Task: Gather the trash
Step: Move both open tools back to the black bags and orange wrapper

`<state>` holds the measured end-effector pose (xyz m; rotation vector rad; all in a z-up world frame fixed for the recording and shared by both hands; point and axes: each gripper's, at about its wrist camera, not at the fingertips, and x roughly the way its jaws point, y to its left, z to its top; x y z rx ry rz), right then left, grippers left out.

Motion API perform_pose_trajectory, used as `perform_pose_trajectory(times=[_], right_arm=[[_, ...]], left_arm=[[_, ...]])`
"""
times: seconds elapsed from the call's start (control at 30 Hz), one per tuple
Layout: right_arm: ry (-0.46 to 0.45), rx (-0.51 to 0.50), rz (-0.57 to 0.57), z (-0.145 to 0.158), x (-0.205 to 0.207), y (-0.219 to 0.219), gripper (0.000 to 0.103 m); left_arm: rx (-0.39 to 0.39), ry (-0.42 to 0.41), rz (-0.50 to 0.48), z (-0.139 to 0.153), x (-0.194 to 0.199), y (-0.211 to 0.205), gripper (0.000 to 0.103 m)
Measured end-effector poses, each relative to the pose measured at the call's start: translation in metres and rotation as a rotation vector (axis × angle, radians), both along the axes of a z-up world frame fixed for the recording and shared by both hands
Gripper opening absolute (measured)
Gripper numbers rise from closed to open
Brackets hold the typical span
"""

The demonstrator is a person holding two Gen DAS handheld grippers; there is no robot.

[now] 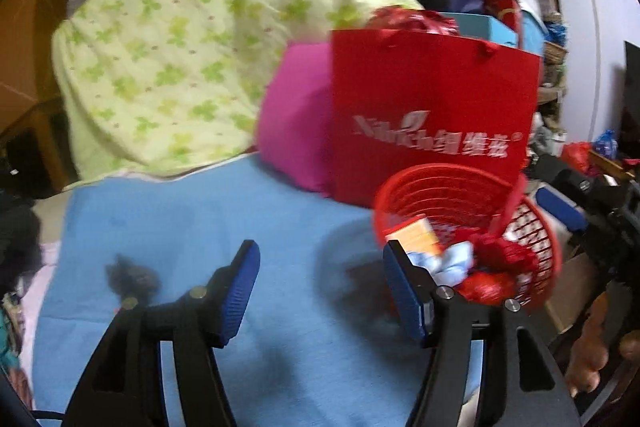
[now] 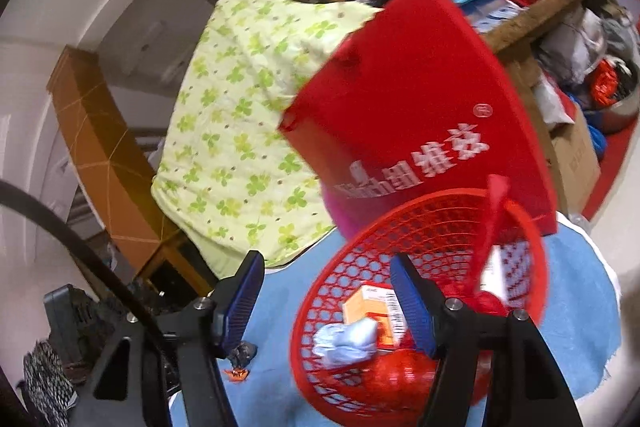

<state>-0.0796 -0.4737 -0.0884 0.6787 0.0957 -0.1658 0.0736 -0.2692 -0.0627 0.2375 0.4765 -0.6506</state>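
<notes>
Here left tongs (image 1: 320,291) spread, empty; red basket (image 1: 452,187) just right; right tongs (image 2: 326,301) spread over basket rim.

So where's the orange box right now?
The orange box lies inside the red basket on the blue cloth, beside a crumpled pale blue wad, in front of the red bag.

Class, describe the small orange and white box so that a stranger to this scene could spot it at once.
Find the tall red paper bag standing on the blue cloth. In front of it sits a red mesh basket. Among the crumpled scraps inside, the box is the only flat-sided, printed item.
</notes>
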Motion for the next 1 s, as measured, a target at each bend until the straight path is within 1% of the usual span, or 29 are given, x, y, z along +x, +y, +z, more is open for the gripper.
perform_pose_trajectory(times=[0.23, 0.43, 0.73, 0.93, 1.0], right_arm=[[-0.019, -0.103, 0.084, 0.011, 0.026, 0.041, 0.069], [0.01, -0.182, 0.173, 0.013, 0.053, 0.078, 0.069], [0.098, -0.256, 0.28, 0.003, 0.096, 0.127, 0.069], [0.161, -0.266, 0.319, -0.009, 0.119, 0.145, 0.069], [0.183, -0.264, 0.332, -0.013, 0.126, 0.15, 0.069]], left_arm=[[0.029, -0.006, 0.136, -0.006, 0.02, 0.047, 0.066], [0.049, 0.004, 0.237, -0.015, 0.036, 0.084, 0.066], [0.066, 0.045, 0.333, -0.035, 0.055, 0.127, 0.066], [0.075, 0.079, 0.389, -0.053, 0.072, 0.157, 0.066], [0.076, 0.105, 0.42, -0.062, 0.082, 0.173, 0.066]])
